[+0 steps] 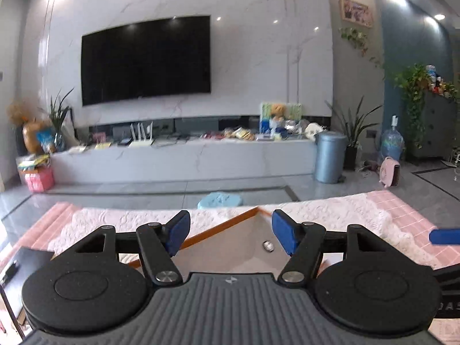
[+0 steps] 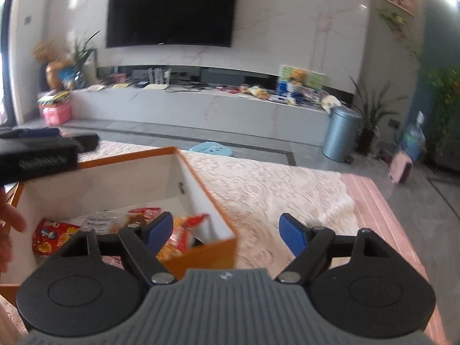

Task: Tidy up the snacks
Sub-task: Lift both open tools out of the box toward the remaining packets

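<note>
The left gripper stands with its blue pads spread wide and nothing between them; it hovers over the far corner of the orange box, looking down along the pale inner wall. The right gripper is likewise spread apart and empty, its left pad above the box's near right corner, its right pad out over the white lace tablecloth beside the box.

Inside the box lie the snacks: a red packet with cartoon print at the left of the floor, a clear-wrapped pack with a white label in the middle, and red and orange packets against the right wall. A person's fingers show at the box's left edge.

The box sits on the tablecloth, which covers a pink checked cloth. Beyond the box, on the floor, stand a light blue stool and a blue-grey pedal bin; behind them a television hangs on the marble wall.
</note>
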`<state>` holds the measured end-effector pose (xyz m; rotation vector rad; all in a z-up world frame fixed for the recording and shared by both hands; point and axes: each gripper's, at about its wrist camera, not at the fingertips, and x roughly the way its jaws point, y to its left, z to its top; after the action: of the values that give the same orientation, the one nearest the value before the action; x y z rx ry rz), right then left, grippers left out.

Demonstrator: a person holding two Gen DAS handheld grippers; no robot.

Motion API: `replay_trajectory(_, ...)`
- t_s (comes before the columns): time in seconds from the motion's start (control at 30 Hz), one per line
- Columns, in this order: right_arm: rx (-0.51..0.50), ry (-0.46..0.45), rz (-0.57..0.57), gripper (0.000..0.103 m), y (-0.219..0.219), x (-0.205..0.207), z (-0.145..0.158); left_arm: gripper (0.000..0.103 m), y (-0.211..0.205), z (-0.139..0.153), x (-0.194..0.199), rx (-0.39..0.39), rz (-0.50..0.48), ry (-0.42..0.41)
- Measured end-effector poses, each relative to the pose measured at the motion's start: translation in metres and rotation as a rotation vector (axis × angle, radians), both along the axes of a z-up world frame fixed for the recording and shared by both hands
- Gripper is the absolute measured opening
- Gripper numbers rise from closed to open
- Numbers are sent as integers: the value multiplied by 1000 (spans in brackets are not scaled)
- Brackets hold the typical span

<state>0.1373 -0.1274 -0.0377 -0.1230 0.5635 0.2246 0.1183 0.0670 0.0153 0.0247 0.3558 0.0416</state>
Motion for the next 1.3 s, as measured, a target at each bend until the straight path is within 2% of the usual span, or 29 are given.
replay_trajectory(0.1, 36, 24, -57, 79, -27, -7, -6, 82, -20, 5, -8, 43, -26, -2)
replay_trajectory(0.2, 66, 55, -94, 79, -53, -14, -13, 82, -42, 4, -12, 57, -87, 49)
replay_trajectory(0.5, 156, 130, -154, 75, -107, -30, -30, 77, -104, -9, -17, 77, -253, 137)
replay_trajectory(0.6, 144, 137, -166, 75, -117, -33, -34, 77, -118, -17, -15, 87, -291, 179)
replay_trajectory(0.77, 114, 160, -181, 75, -135, -29, -40, 77, -138, -34, -14, 60, -382, 235)
replay_trajectory(0.97, 116, 240, -207, 74, -153, -18, -57, 74, -154, -58, -6, 47, -457, 300)
replay_trajectory(1.07, 105, 271, -202, 69, -156, -11, -67, 73, -158, -66, -1, 29, -490, 341)
replay_trajectory(1.13, 109, 301, -196, 62, -158, -5, -75, 70, -159, -72, 2, 20, -494, 362)
replay_trajectory(1.23, 108, 320, -177, 58, -155, 1, -79, 64, -159, -76, 8, 2, -516, 385)
replay_trajectory(1.3, 99, 326, -163, 56, -152, 7, -82, 64, -161, -76, 12, 5, -523, 389)
